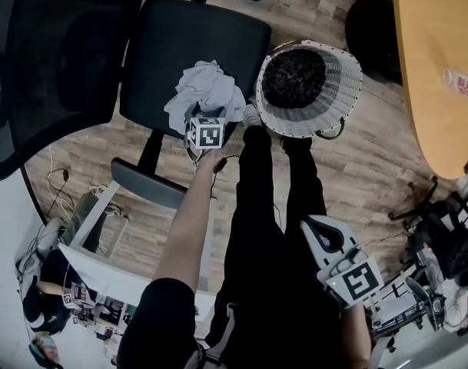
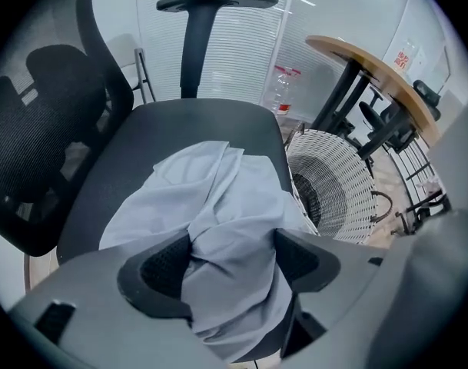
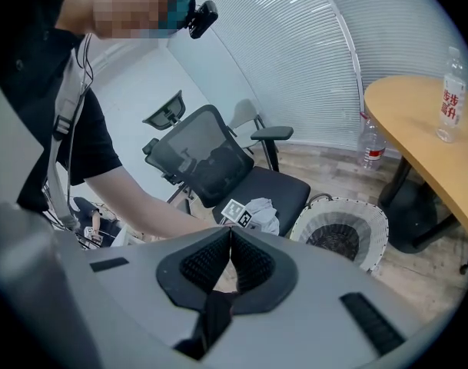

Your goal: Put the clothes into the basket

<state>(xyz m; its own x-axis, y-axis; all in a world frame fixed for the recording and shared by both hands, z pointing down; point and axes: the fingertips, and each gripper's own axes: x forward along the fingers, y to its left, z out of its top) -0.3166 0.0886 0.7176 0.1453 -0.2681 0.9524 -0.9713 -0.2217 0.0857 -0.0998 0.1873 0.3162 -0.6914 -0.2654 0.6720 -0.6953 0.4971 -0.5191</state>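
A crumpled light-grey garment (image 1: 207,91) lies on the black seat of an office chair (image 1: 180,44). The white wicker basket (image 1: 345,79) with a dark inside stands on the floor just right of the seat. My left gripper (image 1: 205,129) points steeply down over the garment's near edge. In the left gripper view it (image 2: 232,260) is open wide, with a fold of the garment (image 2: 226,221) bulging between the jaws and the basket (image 2: 333,183) to the right. My right gripper (image 1: 316,229) hangs by the person's leg, away from the chair; its jaws (image 3: 230,264) are shut on nothing.
The person's black-trousered legs (image 1: 264,206) stand between chair and basket. A mesh chair back (image 1: 41,60) fills the upper left. A round wooden table (image 1: 437,68) with a water bottle (image 1: 463,83) is at right. Another bottle (image 2: 282,87) stands on the floor behind the basket.
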